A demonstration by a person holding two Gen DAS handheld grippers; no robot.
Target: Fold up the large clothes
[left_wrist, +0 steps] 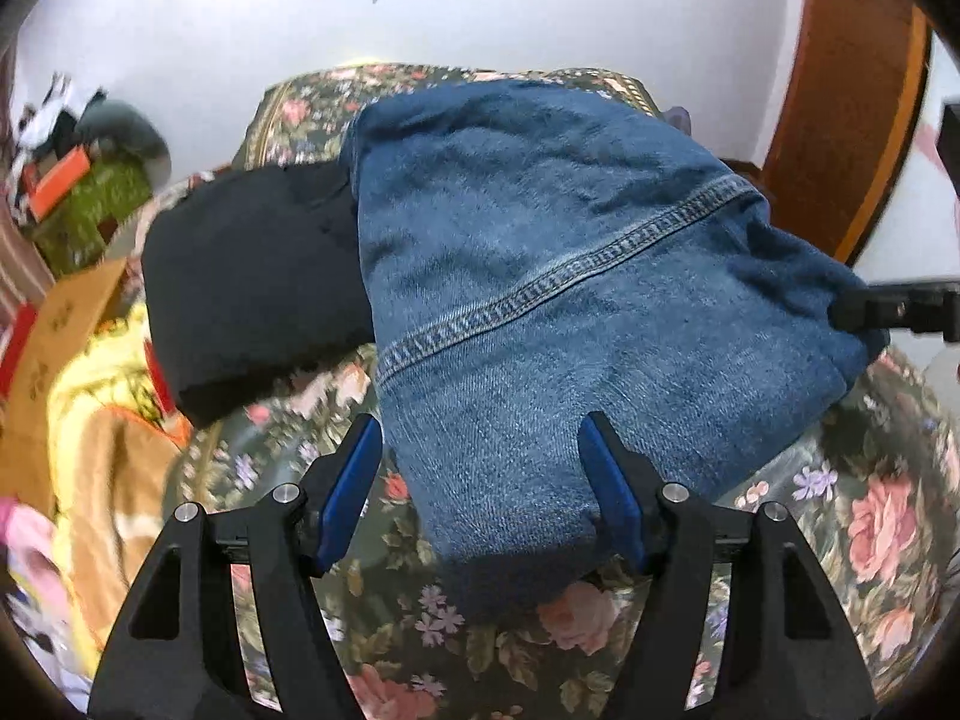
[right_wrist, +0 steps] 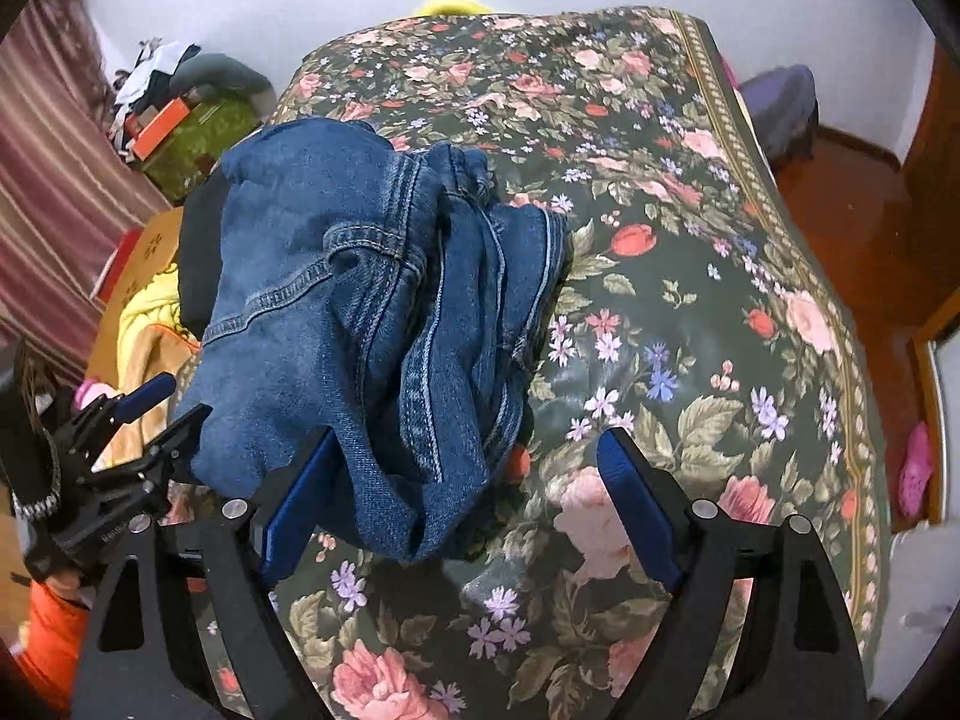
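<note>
A: Left wrist view first, nearest things: how do the left tongs point(left_wrist: 483, 438) stand?

B: Spread wide, with both blue pads showing. The near corner of one pair of folded blue jeans point(left_wrist: 558, 276) lies between them, and the right pad point(left_wrist: 612, 495) is against the denim; I cannot tell whether it presses.

A: And in the right wrist view?

B: The right tongs point(right_wrist: 468, 450) are wide as well. The left pad point(right_wrist: 297, 507) sits under the hanging near edge of the jeans point(right_wrist: 360, 312); the right pad point(right_wrist: 639, 513) is over bare bedspread point(right_wrist: 690, 300). Nothing is clamped.

A: Where does the denim lie?

B: On the floral bedspread point(left_wrist: 870, 510) of the bed, on its left side. That right camera shows the bunched open edge, with seams and layers; the left camera shows only a smooth face crossed by one stitched seam.

A: Can either tool be seen from the other camera?

B: Yes. The left tongs point(right_wrist: 156, 414) show at the left edge of the right wrist view, touching the denim. A black tip of the right tongs point(left_wrist: 864, 303) enters at the right of the left wrist view, at the denim's far corner; its pads are cut off.

A: Farther out?

B: One folded black garment point(left_wrist: 252, 294) lies just left of the jeans, touching them; in the right wrist view it is almost hidden. Left of the bed are a yellow blanket point(left_wrist: 102, 420) and a cardboard box point(left_wrist: 54, 330), both blurred.
</note>
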